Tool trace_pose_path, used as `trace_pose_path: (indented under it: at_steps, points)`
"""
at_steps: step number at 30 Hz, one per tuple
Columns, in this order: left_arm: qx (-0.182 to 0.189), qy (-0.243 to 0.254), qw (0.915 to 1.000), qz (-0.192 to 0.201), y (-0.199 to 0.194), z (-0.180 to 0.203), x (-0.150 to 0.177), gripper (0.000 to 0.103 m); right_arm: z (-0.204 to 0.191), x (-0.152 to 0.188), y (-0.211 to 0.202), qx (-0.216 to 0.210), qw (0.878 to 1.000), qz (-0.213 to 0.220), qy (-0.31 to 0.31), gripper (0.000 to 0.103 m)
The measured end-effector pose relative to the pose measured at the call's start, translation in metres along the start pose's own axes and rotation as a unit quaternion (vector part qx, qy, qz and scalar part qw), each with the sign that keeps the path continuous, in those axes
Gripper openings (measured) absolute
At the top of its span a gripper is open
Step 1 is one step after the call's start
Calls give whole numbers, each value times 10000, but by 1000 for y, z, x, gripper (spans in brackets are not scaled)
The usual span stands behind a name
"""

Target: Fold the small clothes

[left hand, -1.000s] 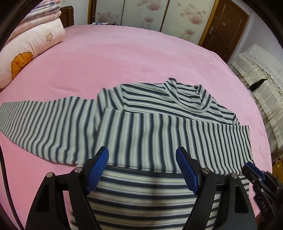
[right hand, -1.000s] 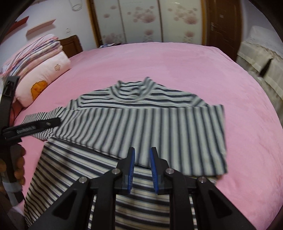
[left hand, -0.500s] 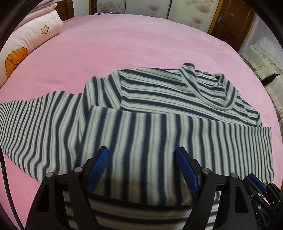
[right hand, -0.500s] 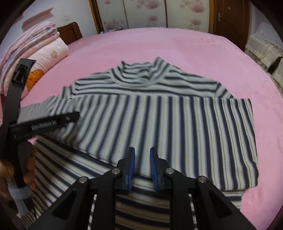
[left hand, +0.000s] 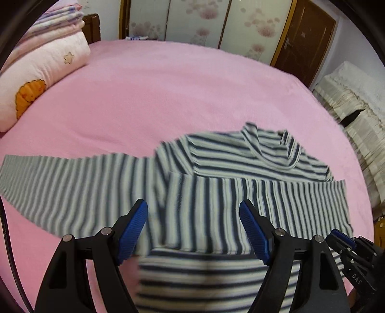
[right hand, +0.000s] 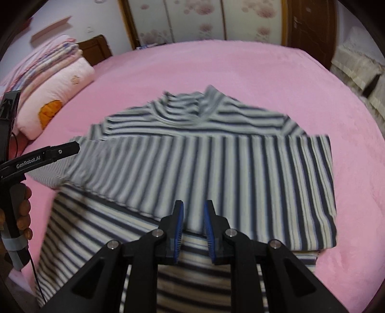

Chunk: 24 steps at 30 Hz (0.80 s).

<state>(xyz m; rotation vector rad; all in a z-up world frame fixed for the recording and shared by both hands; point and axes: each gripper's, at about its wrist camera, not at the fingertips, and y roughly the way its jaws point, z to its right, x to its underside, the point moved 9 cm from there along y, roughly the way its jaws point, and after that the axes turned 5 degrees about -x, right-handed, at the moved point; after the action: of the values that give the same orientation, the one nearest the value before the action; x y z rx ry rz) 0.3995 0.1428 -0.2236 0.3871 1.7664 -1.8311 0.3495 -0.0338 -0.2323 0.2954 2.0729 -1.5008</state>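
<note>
A navy-and-white striped long-sleeved shirt (left hand: 240,192) (right hand: 204,163) lies flat on the pink bed cover (left hand: 168,84), collar (left hand: 272,149) away from me. One sleeve (left hand: 276,204) is folded across the chest. The other sleeve (left hand: 60,183) stretches out flat to the left. My left gripper (left hand: 192,207) hovers open and wide above the folded sleeve's left end, holding nothing; its finger (right hand: 62,150) also shows in the right wrist view, held by a hand. My right gripper (right hand: 194,204) hangs over the folded sleeve's near edge, jaws a narrow gap apart with nothing between them.
A pink pillow with an orange print (left hand: 41,79) and folded blankets (right hand: 48,55) lie at the bed's far left by a dark headboard. Flowered wardrobe doors (left hand: 197,21) and a brown door (left hand: 305,41) stand behind. Cream-covered furniture (left hand: 356,115) is beyond the bed's right edge.
My left gripper leaned in over the shirt half a second ago and has drawn back and left since. The right gripper has barely shifted. Both jaws and the shirt are unchanged.
</note>
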Motion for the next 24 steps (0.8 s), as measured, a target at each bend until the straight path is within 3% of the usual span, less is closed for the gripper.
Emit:
trace_pose_path:
  at_steps: [6,10,13,19,24]
  points:
    - [-124,106,9992,374,-67,-36,-17,78,-66,-16,-29,-315,9989,209,-264,17]
    - [-37,31,9986,527,-111,-58,-22,87,-108,-29,-52,-496,9975,373,-327,18]
    - [-48,4,9979,649,-141,-79,-25,89,-143,-41,-72,-713,9955,521,-345,28]
    - [-153,-166,9947,1001,-197,-131,-33,98,-211,-64,-110,-921,9898,846,-687,34]
    - [-488,-270,9903,1270,-225,-181,-40,102,-255,-80,-125,-948,9850,1115,-919,42]
